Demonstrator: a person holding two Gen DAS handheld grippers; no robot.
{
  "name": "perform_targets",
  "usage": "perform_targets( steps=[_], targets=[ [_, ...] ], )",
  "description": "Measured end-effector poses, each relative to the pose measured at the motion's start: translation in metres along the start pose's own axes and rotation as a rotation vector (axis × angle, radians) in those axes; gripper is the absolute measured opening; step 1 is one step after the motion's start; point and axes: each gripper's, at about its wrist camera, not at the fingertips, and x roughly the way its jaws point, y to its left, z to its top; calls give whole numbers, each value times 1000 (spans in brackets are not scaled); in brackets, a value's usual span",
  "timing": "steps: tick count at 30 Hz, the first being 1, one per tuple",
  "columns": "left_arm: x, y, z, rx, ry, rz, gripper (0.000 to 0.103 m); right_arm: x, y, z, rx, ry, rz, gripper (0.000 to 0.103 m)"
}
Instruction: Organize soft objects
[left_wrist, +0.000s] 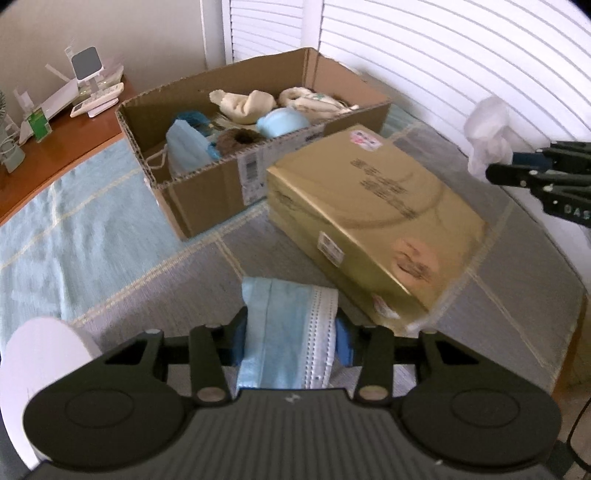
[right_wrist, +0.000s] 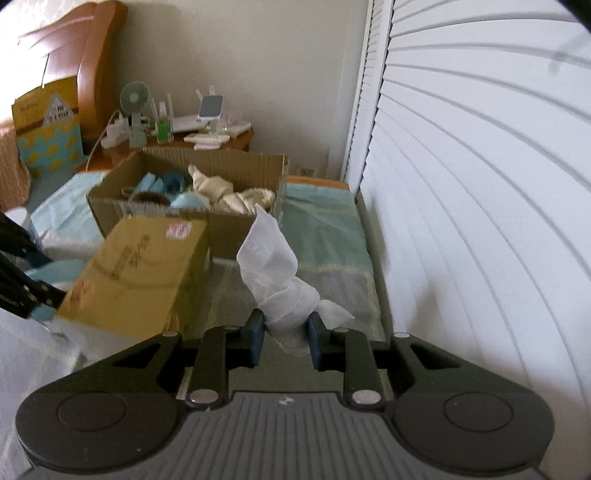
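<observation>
Our left gripper (left_wrist: 290, 332) pinches a face mask (left_wrist: 284, 332), our right gripper (right_wrist: 284, 332) a tissue wad (right_wrist: 277, 273); either could snag the gold box (left_wrist: 369, 218) before the carton (left_wrist: 207, 195) at 12 o'clock.

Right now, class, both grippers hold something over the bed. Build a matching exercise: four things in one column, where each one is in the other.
Things:
1. face mask
2. tissue
3. brown hair tie
4. gold box

Places:
A. lying inside the cardboard box
B. in the right gripper
C. on the bedspread
D. in the left gripper

Pairs: 1-D, 2-B, 3-A, 4-C
</observation>
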Motion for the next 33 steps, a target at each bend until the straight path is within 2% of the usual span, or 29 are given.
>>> perform_targets(
  steps=[5,8,9,10,15,19,23,25,27,29,33],
  targets=[
    [-3,-7,-17,-13,-6,14,48,5,6,-10,-23,36,-8,31],
    [0,-12,-27,-15,-22,64,49,9,10,-14,-27,41,-12,47],
    [0,-13,-29,-17,-28,71,50,10,10,-16,-29,37,-17,57],
    [0,-14,-32,-24,-34,78,54,10,10,-17,-29,35,-21,61],
    [0,-14,-41,-65,-75,105,64,13,6,-23,-3,49,-8,62],
    [-2,-16,-45,-68,-92,121,66,19,9,-29,-14,68,-11,78],
    [-3,-17,-47,-70,-106,129,70,26,13,-39,-15,100,-6,79],
    [-2,-16,-47,-72,-105,129,71,26,14,-44,-11,95,0,95],
    [-2,-16,-47,-72,-106,127,72,27,13,-47,3,106,16,103],
    [-2,-16,-47,-76,-107,126,72,28,9,-50,34,111,54,103],
    [-2,-17,-48,-73,-111,131,73,27,10,-53,28,93,58,103]
  ],
)
